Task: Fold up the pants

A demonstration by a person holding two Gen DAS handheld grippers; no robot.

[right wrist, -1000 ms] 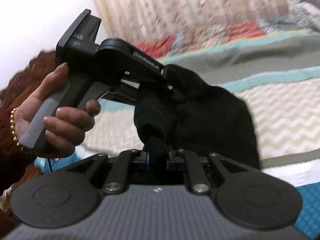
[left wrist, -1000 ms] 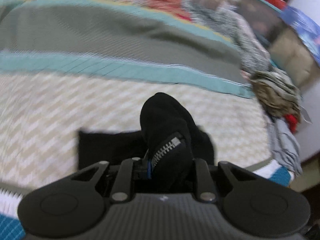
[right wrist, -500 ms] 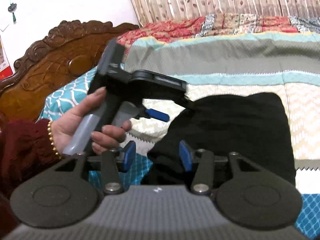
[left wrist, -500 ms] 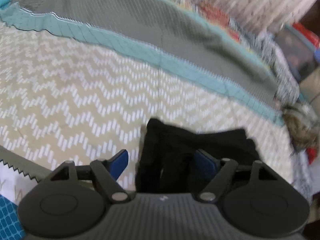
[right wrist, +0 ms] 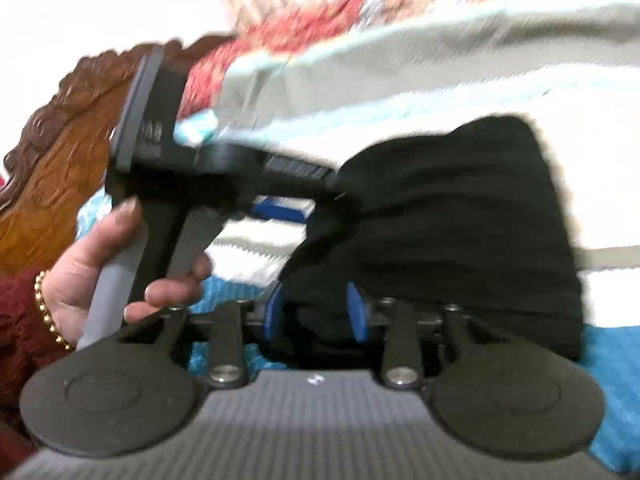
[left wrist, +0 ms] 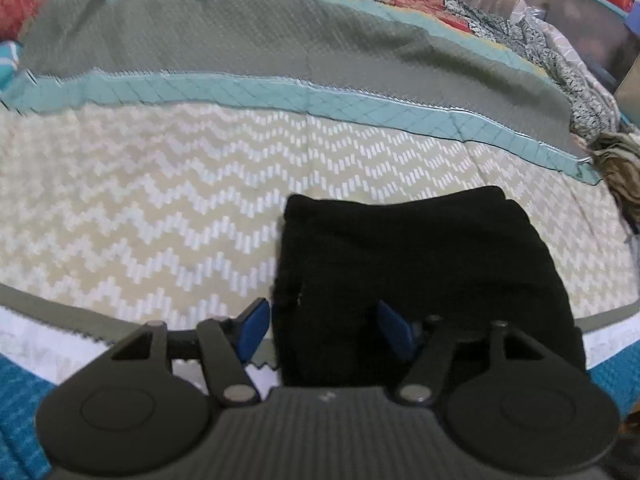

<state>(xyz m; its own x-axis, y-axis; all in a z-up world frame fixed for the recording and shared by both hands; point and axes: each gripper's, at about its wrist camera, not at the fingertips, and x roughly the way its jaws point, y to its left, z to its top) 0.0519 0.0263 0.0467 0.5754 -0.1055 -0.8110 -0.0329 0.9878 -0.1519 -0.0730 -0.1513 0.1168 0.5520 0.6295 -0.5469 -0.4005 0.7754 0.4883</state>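
The black pants (left wrist: 416, 264) lie folded into a compact rectangle on the chevron bedspread (left wrist: 160, 208) near the bed's front edge. My left gripper (left wrist: 324, 328) is open, its blue pads astride the near left corner of the pants without pinching them. In the right wrist view the pants (right wrist: 452, 224) fill the middle. My right gripper (right wrist: 316, 312) is open, its blue pads either side of the near edge of the fabric. The left gripper (right wrist: 280, 208) also shows there, held by a hand at the left.
The bedspread has teal, grey and red bands further back (left wrist: 280, 52). A pile of other clothes (left wrist: 616, 168) lies at the bed's right side. A carved wooden headboard (right wrist: 68, 136) stands at the left. The right wrist view is motion-blurred.
Both grippers were shut on the pants and holding them up one second ago. They have since opened, and the pants now lie flat on the bed.
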